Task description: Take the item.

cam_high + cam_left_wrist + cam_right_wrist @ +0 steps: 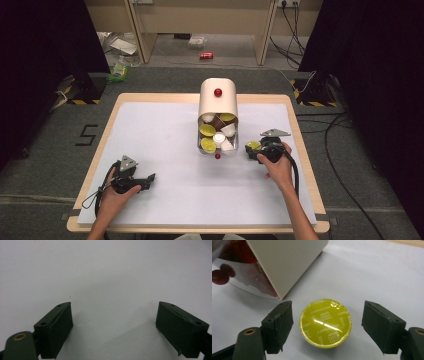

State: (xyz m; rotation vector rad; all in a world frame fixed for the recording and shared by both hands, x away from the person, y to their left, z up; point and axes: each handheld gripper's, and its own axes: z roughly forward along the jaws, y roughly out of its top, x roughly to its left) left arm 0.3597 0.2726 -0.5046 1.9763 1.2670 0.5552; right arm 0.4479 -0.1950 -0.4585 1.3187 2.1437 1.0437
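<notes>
A yellow-lidded capsule sits on the white sheet between the jaws of the right gripper, its foil top printed with "Cappuccino" and "Dolce Gusto". The jaws stand wide on either side of it, each with a gap to the capsule, so they hold nothing. In the high view the capsule lies at centre right of the frame, just right of the holder, with the right gripper around it and the right hand behind it.

The holder is a cream, round-topped case with a red knob, lying at the middle of the table; its open drawer holds yellow, white and brown capsules. In the right gripper view the holder's cream wall fills the upper left.

The left gripper rests at lower left of the high view, held by the left hand. Its jaws are spread wide over bare white sheet, empty.
</notes>
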